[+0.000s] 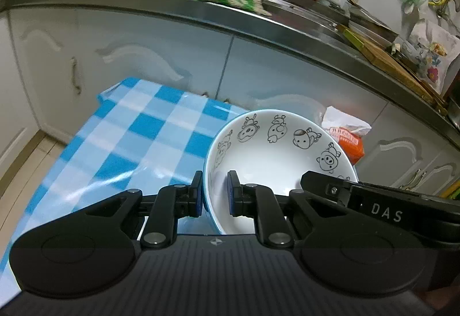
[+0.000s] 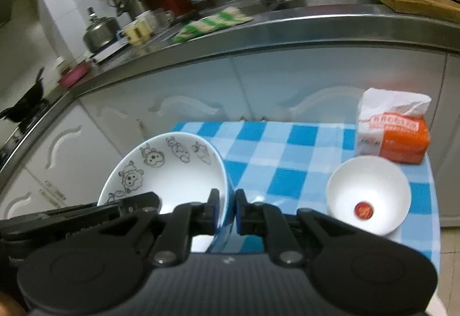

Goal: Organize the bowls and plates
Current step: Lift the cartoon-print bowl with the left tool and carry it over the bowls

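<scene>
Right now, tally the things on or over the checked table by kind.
Cartoon-animal bowl, gripped at opposite rims by left tool and right tool: 1
Plain white bowl: 1
Orange-and-white packet: 1
Total: 3

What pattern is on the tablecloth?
Blue and white checks on the tablecloth, clearest in the right wrist view.

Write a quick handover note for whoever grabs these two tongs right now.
Left tongs: shut on the cartoon bowl, left rim.
Right tongs: shut on the same bowl's right rim.
Bowl is held by both above the checked table.
Small white bowl with a red mark inside sits on the table, by the orange packet.
Done: big bowl gripped.
Left: set it down, stack the bowls.
</scene>
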`<state>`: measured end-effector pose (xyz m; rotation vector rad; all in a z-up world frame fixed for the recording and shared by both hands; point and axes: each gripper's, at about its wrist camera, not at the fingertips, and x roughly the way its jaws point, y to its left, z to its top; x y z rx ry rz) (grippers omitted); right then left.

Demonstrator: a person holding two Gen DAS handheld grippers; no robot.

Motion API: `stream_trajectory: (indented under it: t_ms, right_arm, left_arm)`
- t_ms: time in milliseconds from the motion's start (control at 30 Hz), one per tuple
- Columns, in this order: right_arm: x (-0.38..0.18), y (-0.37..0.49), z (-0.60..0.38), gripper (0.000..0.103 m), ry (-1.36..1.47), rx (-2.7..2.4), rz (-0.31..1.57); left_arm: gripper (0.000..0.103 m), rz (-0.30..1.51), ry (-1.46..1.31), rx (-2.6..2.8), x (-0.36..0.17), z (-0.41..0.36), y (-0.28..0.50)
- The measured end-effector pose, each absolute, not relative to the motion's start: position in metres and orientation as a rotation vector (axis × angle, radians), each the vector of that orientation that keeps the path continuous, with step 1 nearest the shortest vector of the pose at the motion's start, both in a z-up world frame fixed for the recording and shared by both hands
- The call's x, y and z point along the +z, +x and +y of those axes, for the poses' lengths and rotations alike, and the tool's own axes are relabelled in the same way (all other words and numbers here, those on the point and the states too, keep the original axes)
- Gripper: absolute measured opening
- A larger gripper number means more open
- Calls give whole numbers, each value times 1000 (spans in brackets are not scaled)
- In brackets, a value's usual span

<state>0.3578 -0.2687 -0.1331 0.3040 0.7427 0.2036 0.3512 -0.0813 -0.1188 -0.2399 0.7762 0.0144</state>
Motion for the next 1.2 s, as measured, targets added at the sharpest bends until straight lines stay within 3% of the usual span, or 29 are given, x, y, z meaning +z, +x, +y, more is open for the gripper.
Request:
stream_trajectory:
  t_ms: [433, 1200]
  right_arm:
    - [-151, 308, -225, 9, 299, 304, 816]
    - [-203, 302, -204, 8, 287, 270, 924]
  left_arm:
    - [15, 838, -314, 133, -141, -68, 298]
    - [18, 932, -273, 137, -189, -62, 308]
